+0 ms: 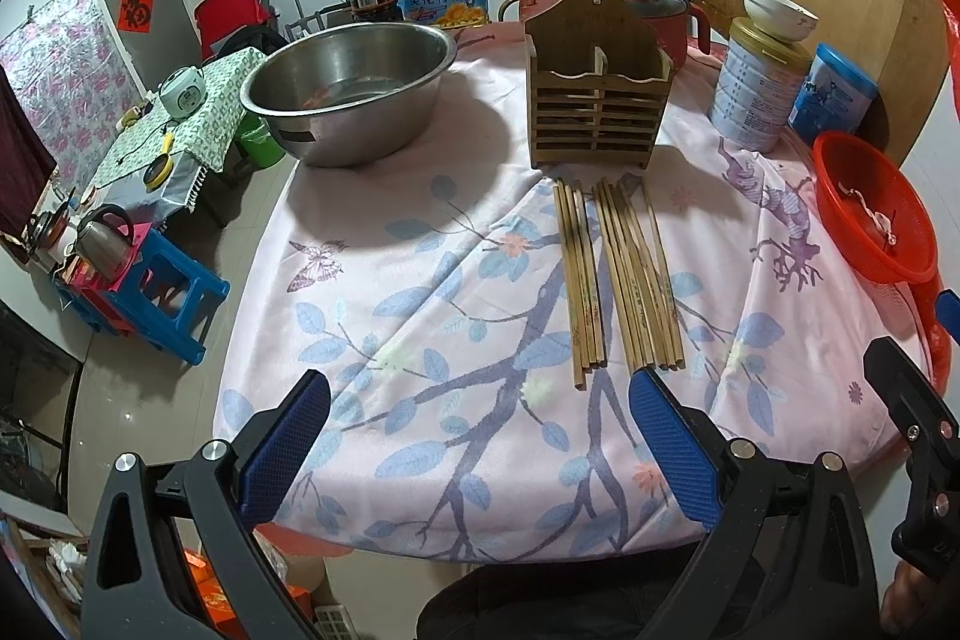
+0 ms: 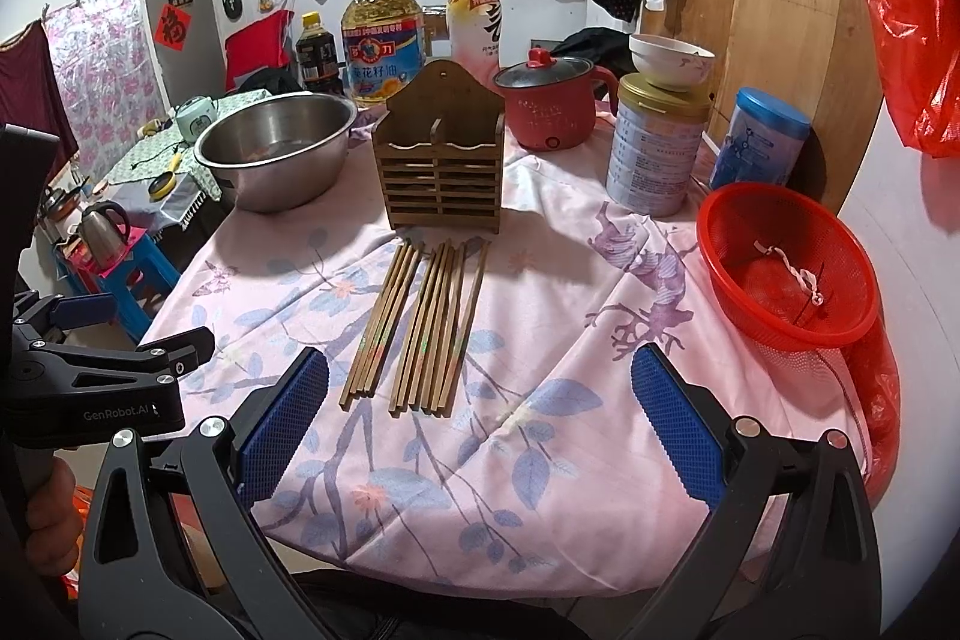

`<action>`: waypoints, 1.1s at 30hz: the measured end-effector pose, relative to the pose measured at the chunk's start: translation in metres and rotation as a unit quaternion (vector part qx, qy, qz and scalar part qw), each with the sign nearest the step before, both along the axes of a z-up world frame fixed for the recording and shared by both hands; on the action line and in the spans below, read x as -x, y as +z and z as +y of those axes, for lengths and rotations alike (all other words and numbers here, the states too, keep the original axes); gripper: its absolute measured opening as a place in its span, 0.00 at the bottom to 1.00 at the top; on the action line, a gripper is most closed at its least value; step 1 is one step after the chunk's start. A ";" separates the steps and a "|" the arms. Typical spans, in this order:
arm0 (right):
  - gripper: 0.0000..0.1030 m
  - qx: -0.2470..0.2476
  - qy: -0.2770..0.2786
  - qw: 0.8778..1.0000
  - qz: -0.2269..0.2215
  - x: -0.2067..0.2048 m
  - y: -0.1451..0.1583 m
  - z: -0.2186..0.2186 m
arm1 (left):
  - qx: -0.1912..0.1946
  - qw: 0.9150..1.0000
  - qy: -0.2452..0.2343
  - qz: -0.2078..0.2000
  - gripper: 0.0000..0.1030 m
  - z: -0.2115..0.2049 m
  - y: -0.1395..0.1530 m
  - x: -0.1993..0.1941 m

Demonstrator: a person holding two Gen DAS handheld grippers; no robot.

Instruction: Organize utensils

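Both claws spread wide, empty: left claw (image 1: pixel 480 436), right claw (image 2: pixel 480 418). Chopsticks (image 2: pixel 414 328) lie flat on the surface (image 2: pixel 540 460) in two bundles, just beyond the claw tips. Wooden holder (image 2: pixel 441 178) upright at their far ends

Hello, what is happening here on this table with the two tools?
A person holds a gripper in each hand above a table with a flowered cloth. The left gripper and the right gripper both have open jaws and hold nothing. Wooden chopsticks lie in two bundles before an empty wooden holder. None has been picked up yet.
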State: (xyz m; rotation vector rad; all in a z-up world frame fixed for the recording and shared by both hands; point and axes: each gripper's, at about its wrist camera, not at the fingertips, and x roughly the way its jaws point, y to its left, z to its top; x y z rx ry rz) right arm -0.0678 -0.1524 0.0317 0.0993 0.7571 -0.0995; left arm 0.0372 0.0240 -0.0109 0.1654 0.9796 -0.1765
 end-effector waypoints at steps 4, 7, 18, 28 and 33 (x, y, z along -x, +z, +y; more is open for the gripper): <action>0.95 0.000 0.000 1.000 0.000 0.000 0.001 -0.001 | 0.000 1.000 0.000 0.001 0.95 0.000 -0.001 0.000; 0.95 -0.001 -0.001 1.000 0.000 0.001 0.001 -0.002 | 0.000 1.000 -0.001 0.000 0.95 0.000 -0.001 0.000; 0.95 -0.001 0.000 1.000 0.000 0.001 0.001 -0.002 | -0.001 1.000 0.000 0.000 0.95 -0.001 -0.001 0.000; 0.95 0.000 0.005 1.000 0.004 -0.003 0.002 -0.004 | -0.001 1.000 0.001 0.000 0.95 -0.001 -0.001 0.001; 0.95 0.001 0.007 1.000 0.006 -0.008 0.001 -0.001 | 0.000 1.000 0.003 0.001 0.95 0.006 -0.004 0.003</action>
